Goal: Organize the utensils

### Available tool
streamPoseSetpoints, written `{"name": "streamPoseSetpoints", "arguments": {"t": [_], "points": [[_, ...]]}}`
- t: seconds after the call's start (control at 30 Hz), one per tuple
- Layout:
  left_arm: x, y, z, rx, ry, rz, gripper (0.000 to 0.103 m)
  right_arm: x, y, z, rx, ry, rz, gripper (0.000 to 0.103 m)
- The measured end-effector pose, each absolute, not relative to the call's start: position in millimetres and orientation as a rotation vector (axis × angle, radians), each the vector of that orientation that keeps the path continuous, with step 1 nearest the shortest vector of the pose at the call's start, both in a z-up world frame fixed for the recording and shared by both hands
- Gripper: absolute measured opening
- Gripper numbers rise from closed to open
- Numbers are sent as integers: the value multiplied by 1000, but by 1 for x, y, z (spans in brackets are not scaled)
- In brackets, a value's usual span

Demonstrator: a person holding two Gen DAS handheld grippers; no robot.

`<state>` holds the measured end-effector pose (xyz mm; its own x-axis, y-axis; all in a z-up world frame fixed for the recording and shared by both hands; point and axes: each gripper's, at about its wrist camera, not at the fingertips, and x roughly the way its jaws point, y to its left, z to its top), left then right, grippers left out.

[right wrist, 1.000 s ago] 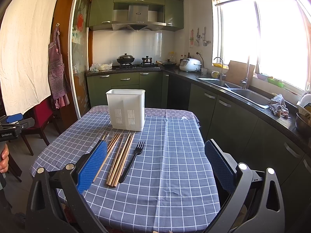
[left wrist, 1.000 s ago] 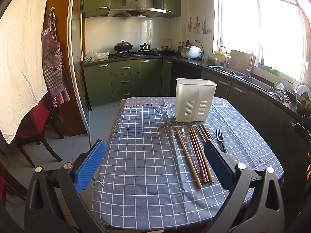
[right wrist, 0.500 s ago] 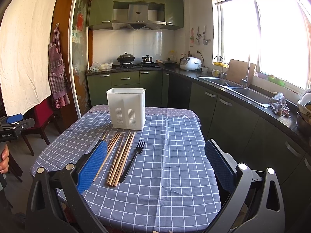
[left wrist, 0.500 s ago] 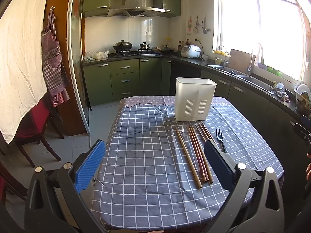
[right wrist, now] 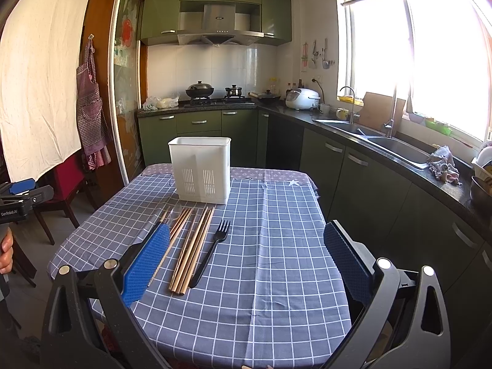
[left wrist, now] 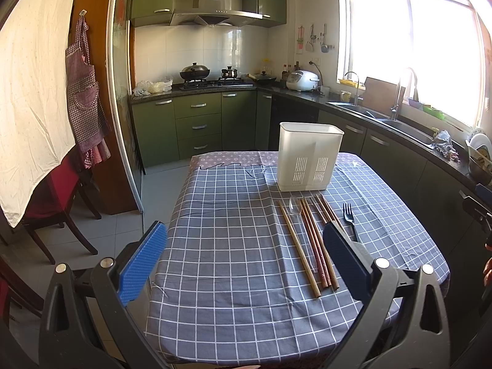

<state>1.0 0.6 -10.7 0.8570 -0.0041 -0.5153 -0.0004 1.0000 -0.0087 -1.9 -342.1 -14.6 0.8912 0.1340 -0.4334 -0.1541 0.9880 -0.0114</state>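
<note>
Both your left gripper (left wrist: 244, 255) and right gripper (right wrist: 246, 259) hang spread wide and empty; chopsticks (right wrist: 192, 246) and black fork (right wrist: 212, 249) lie bunched just near of the white caddy (right wrist: 201, 169), so a careless pinch may scatter neighbours.

White slotted plastic utensil holder (left wrist: 310, 157) stands upright. Just before it lie parallel wooden chopsticks (left wrist: 310, 240), a clear plastic spoon (left wrist: 294, 205) among them, and a black plastic fork (right wrist: 211, 250) beside.

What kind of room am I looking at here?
A home kitchen, most likely. A range hood hangs over a gas stove with a wok, a rice cooker sits on the counter, and a sink lies under the window.
</note>
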Motion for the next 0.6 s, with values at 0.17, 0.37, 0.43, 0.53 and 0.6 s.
{"name": "streamPoseSetpoints", "arguments": {"t": [0.17,0.37,0.43,0.53,0.6], "points": [[0,0,-12,-7,542,-2,97,-2,-342,-15,-46,449,150,99],[1,1,-11,-8,542,-1,97,-1,-342,-16,-45,452,149,99],[1,1,-11,-8,542,-1,97,0,-344,-16,-44,455,149,99],[1,1,-11,-9,542,-1,97,1,-345,-16,-44,456,150,99],[1,1,-11,-7,542,0,97,1,-345,-16,-43,456,151,99]]}}
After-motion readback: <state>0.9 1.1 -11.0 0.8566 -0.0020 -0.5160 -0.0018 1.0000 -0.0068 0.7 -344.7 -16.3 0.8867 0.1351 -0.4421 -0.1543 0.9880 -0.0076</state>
